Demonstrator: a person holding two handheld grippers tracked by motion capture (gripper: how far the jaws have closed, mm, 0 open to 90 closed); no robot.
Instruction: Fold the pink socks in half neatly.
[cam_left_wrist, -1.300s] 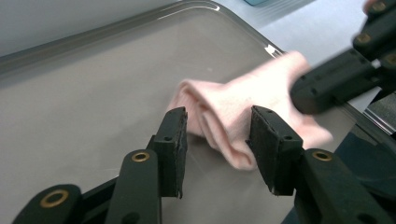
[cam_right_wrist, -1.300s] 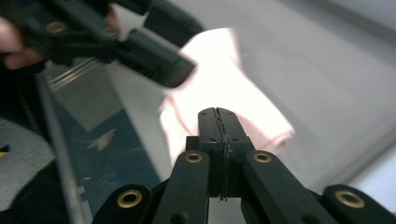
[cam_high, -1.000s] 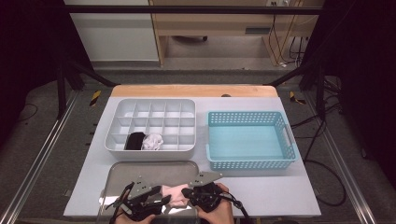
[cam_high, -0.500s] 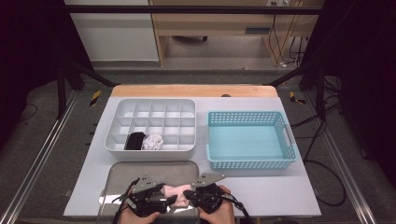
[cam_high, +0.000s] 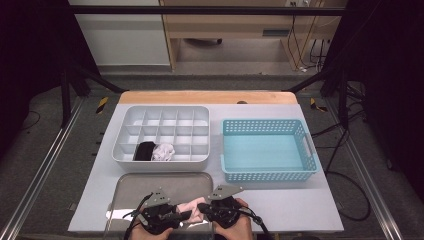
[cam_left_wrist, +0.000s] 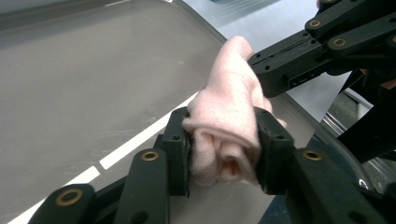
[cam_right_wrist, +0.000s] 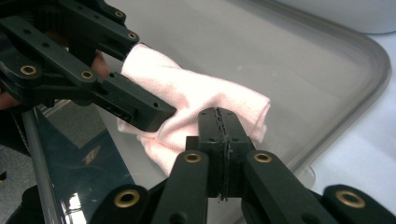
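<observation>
A pale pink cloth (cam_high: 192, 210) hangs bunched between my two grippers, just above the near right part of a grey metal tray (cam_high: 150, 185). My left gripper (cam_high: 184, 215) is shut on one folded end of the cloth (cam_left_wrist: 229, 93), which bulges out between the jaws of this left gripper (cam_left_wrist: 224, 126). My right gripper (cam_high: 203, 206) faces it from the other side. In the right gripper view its jaws (cam_right_wrist: 219, 114) are pressed together at the edge of the cloth (cam_right_wrist: 196, 93), pinching a thin fold. The two grippers' tips are very close together.
A white compartment box (cam_high: 162, 112) stands behind the tray, with a black roll (cam_high: 145, 150) and a white roll (cam_high: 163, 152) in its front row. A blue basket (cam_high: 270, 175) sits to its right. The table's near edge lies right beneath the hands.
My left gripper has edged a little to the right, toward the right gripper. The cloth stays held between them and looks more bunched.
</observation>
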